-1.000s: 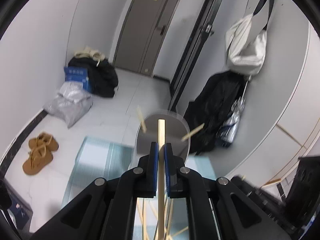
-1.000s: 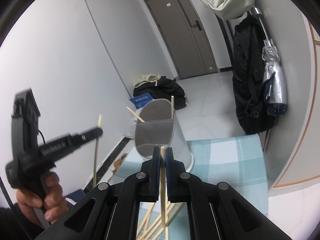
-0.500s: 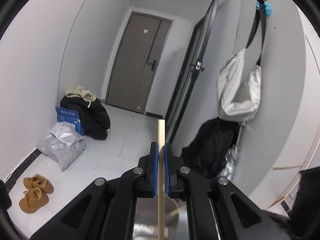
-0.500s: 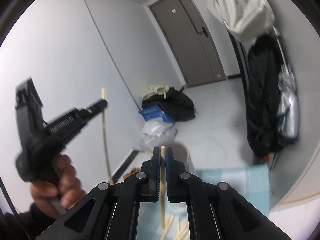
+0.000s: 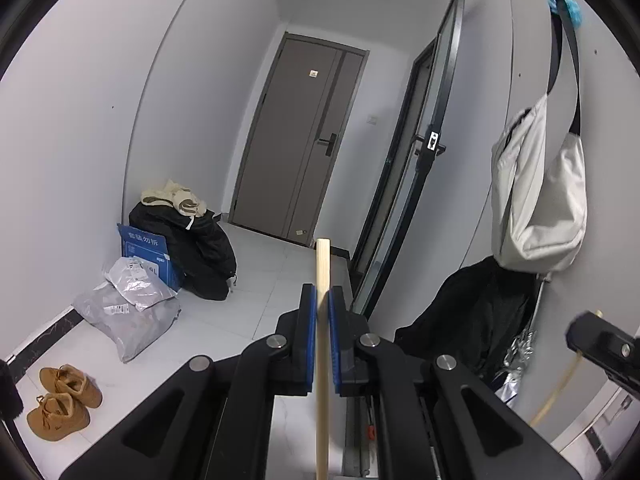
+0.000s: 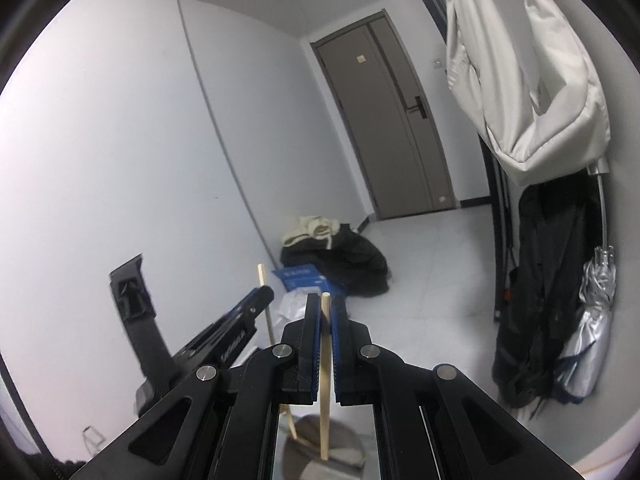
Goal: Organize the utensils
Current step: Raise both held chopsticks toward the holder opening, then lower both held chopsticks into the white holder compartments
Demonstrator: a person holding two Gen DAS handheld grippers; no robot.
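Left gripper: the left gripper [image 5: 322,308] is pinching one wooden chopstick [image 5: 322,344] between its blue pads [image 5: 308,328]; the stick is standing upright and its top end is rising above the fingertips.
Right gripper: the right gripper [image 6: 326,320] is also pressing its pads on a second chopstick [image 6: 325,384], which is hanging down from the jaws, nearly vertical.
Holder: a grey cup [image 6: 320,446] is showing only in the right wrist view, directly under the right gripper; the low end of the second chopstick is reaching into its mouth or just over it, I cannot tell which. Another stick is leaning in the cup beside it.
Other gripper seen: in the right wrist view the left gripper is appearing at the left, near and a little higher, with its stick pointing up. In the left wrist view the right one is showing only as a blurred dark edge at the right.
Progress: I am judging that the task is partly done, because at least one stick is already lying in the cup, and two more are waiting in the air. How many utensils are remaining below is hidden.
Edges: the rim of the cup is the edge to clear.
Open room: the two grippers are close together over one small opening, so I think they are needing to go in one after the other. Around them the room is open; the white bag [image 6: 528,80] and dark coat [image 6: 548,280] on the right wall are well apart.
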